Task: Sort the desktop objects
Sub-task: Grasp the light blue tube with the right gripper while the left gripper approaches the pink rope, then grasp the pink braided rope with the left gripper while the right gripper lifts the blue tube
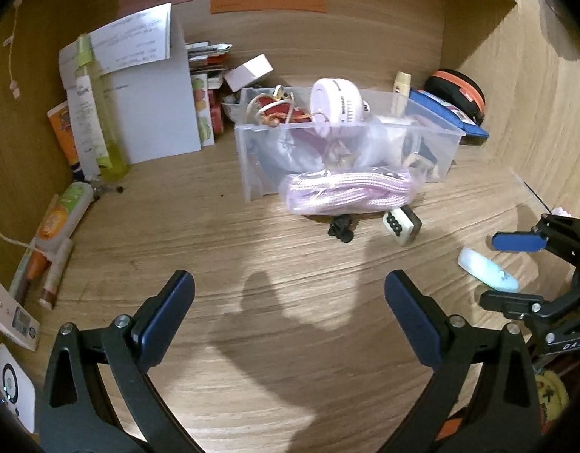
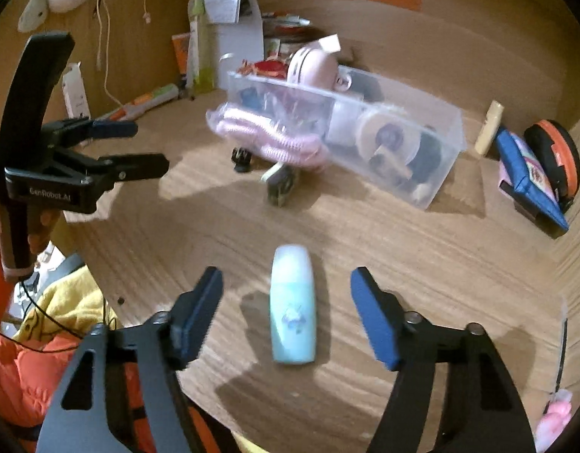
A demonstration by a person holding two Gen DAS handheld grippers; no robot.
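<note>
A pale blue-green small bottle [image 2: 293, 309] lies flat on the wooden desk [image 2: 403, 271], lengthwise between the fingers of my right gripper [image 2: 287, 279]. The jaws stand open and neither pad touches the bottle. In the left wrist view the same bottle [image 1: 475, 262] shows at the right, with the right gripper [image 1: 490, 270] around it. My left gripper [image 1: 289, 283] hangs open over bare desk with nothing between its fingers. A clear plastic bin [image 1: 252, 151] full of items stands behind. Against its front lie a bag of pink cable [image 1: 350, 192], a mahjong tile [image 1: 401, 224] and a small black clip [image 1: 341, 226].
A blue pouch [image 2: 531, 173] and a round black-and-orange case [image 2: 554, 151] lie right of the bin, with a cream tube [image 2: 488, 128] standing there. Tubes [image 1: 59, 219], a green bottle [image 1: 101, 120], a white box [image 1: 154, 113] and papers crowd the back left corner. Wooden walls enclose the desk.
</note>
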